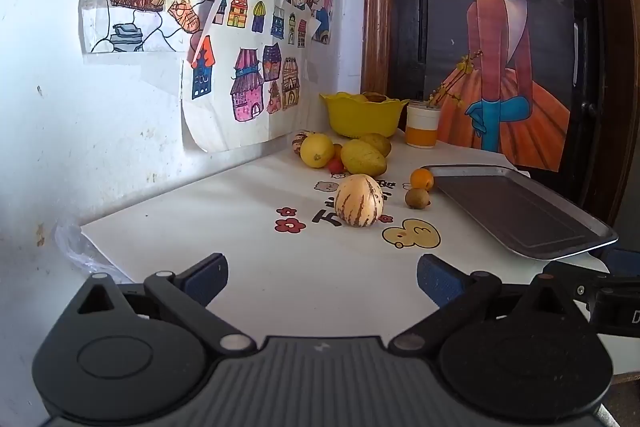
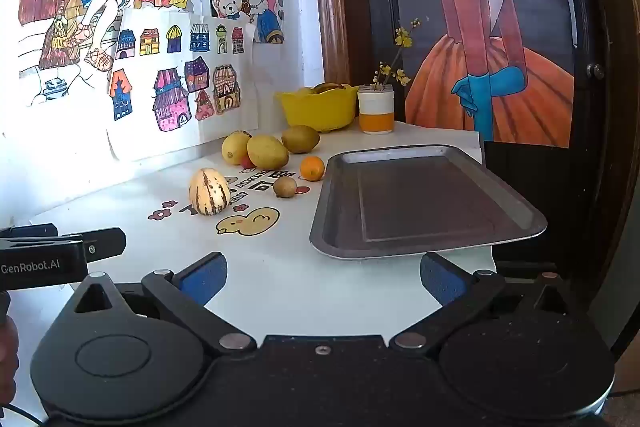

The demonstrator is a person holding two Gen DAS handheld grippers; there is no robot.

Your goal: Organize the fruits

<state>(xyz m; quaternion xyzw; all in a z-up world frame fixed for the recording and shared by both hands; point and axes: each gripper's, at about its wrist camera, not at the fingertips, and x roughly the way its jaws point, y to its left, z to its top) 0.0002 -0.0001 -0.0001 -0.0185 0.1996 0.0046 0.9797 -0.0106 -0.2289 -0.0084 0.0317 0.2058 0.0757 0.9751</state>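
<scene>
Fruit is scattered over the back half of a white table [image 1: 256, 267], loose and outside any container. Nearest the grippers a striped pepino melon [image 1: 359, 201] stands roughly upright, its long axis near vertical and its narrower end up; in the right wrist view [image 2: 209, 191] it is seen to lean slightly. Just to its right, a small brown kiwi [image 1: 417, 198] is set near a small orange [image 1: 422, 179], the two close together beside the left edge of a metal tray [image 1: 520, 211]. The tray is seen empty, its long side running away from the cameras. Behind the melon a cluster is gathered: a round lemon [image 1: 317, 150], a yellow mango [image 1: 363, 157] whose long axis lies across the view, a second greenish fruit [image 2: 300, 139] behind it, a small red fruit [image 1: 336, 166], and another striped melon [image 1: 301, 141] against the wall. Farther back, a yellow bowl [image 1: 362, 115] with something in it is placed beside a white-and-orange cup [image 1: 422, 125] holding a yellow flower sprig.

Both tools are held low over the near edge of the table. The left gripper [image 1: 322, 281] is spread wide with nothing between its blue pads; the right gripper [image 2: 323, 279] is likewise released and empty.
</scene>
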